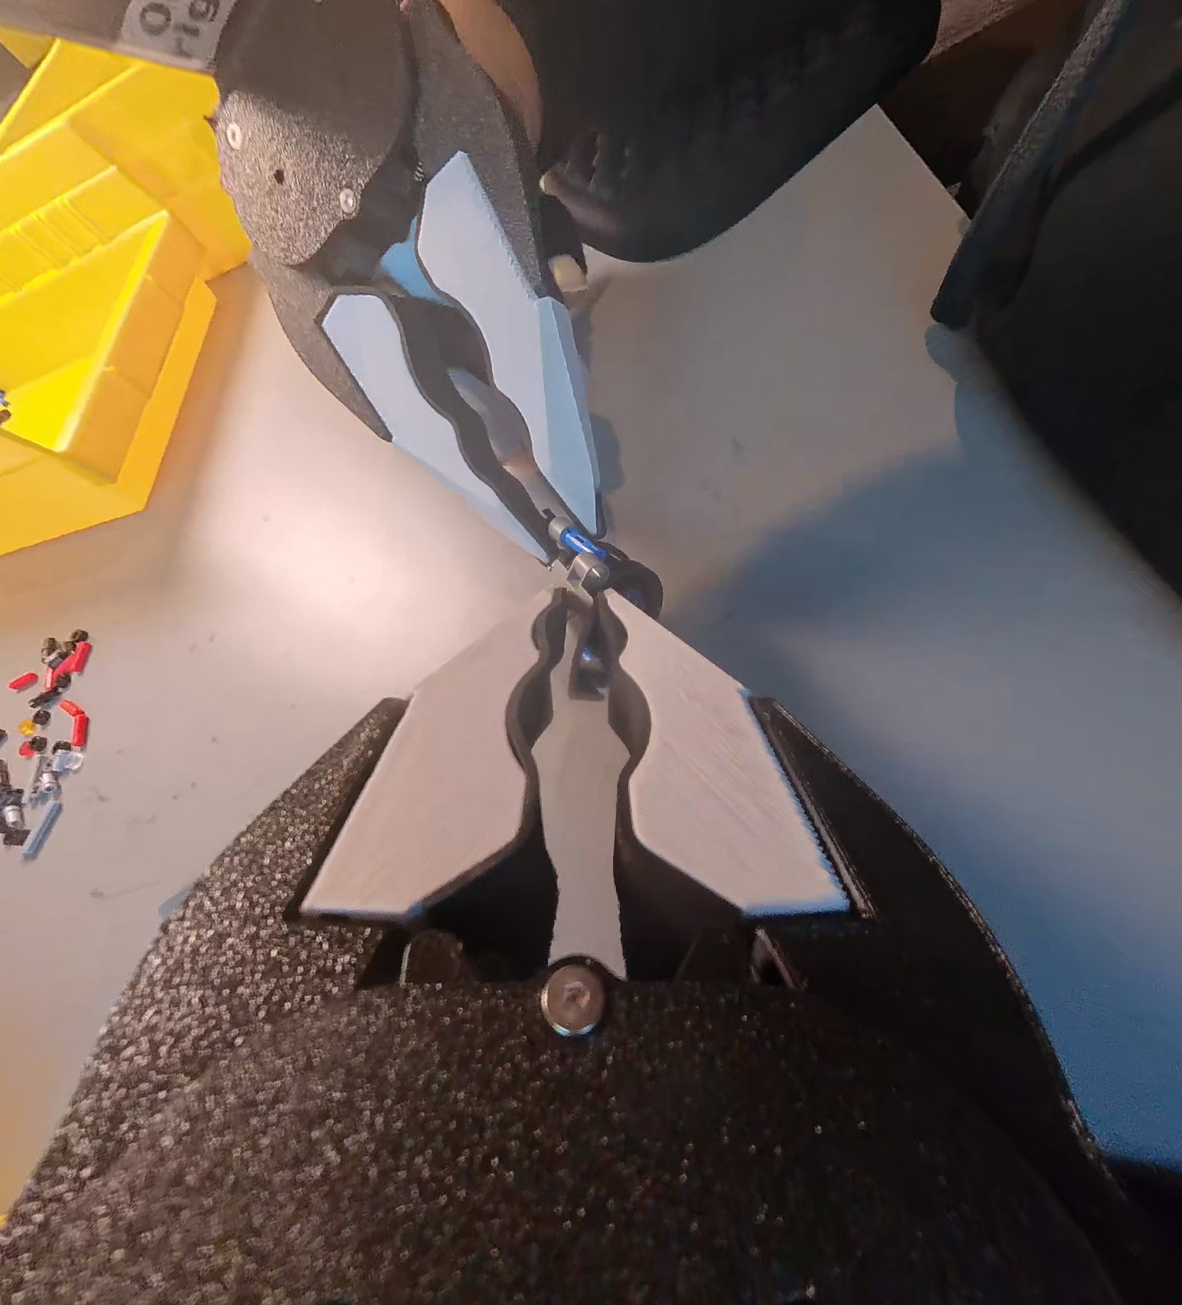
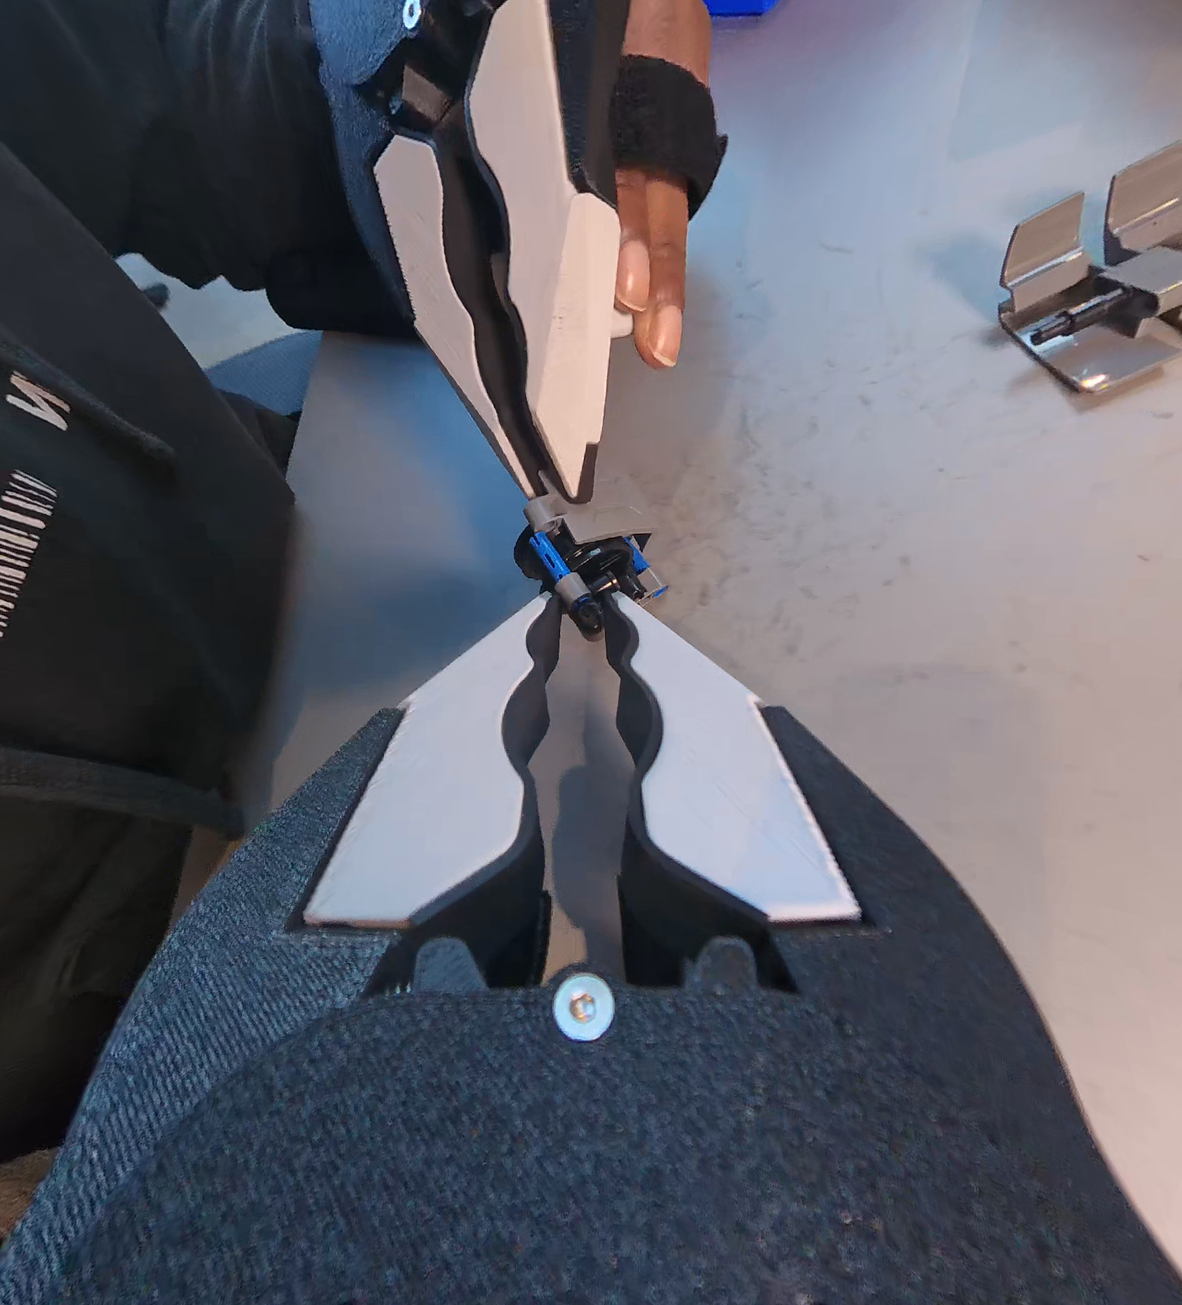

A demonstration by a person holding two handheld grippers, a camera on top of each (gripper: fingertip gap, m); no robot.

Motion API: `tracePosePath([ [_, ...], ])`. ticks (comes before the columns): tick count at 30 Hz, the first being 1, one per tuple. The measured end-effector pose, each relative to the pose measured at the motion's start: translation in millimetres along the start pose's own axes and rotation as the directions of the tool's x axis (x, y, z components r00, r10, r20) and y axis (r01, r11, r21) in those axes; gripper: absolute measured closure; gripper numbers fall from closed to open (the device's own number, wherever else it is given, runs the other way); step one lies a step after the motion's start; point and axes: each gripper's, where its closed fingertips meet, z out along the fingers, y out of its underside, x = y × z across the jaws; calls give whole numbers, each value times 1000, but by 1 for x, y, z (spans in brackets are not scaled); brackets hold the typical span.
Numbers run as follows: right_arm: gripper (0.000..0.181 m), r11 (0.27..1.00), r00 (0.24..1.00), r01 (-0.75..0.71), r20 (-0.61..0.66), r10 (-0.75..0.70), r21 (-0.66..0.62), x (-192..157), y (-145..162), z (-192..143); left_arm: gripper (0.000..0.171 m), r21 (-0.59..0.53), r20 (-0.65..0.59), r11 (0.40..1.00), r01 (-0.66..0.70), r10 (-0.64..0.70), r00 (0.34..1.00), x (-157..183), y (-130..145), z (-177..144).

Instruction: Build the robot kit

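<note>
Yellow bins (image 1: 58,296) hold few bits; both hand-held grippers clench one small assembly (image 2: 584,558).

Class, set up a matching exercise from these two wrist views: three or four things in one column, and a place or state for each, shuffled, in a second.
Things:
1. yellow plastic bins
2. heap of small red and black parts
3. small blue, grey and black toy-brick assembly
4. shiny metal clip piece

Places:
A. pinched between both grippers' tips
B. loose on the grey table, left wrist view's left edge
C. upper left, left wrist view
D. upper right, right wrist view

Pairs: 1-C, 2-B, 3-A, 4-D
</note>
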Motion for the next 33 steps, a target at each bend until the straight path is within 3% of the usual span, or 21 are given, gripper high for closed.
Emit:
tracePosePath([
  [9,169,972,972,-235,38,234,21,3,-1,-2,167,-50,91,989,-139,143,986,-6,-1,0],
  [17,169,956,955,-293,56,291,26,4,0,-2,168,-140,132,951,-277,295,946,-7,0,2],
  [22,169,972,972,-234,23,234,4,5,1,-2,168,-207,147,911,-356,388,910,-8,1,4],
  [33,172,993,994,21,-107,-33,-114,4,4,-2,168,-223,140,878,-423,458,878,-5,0,6],
])
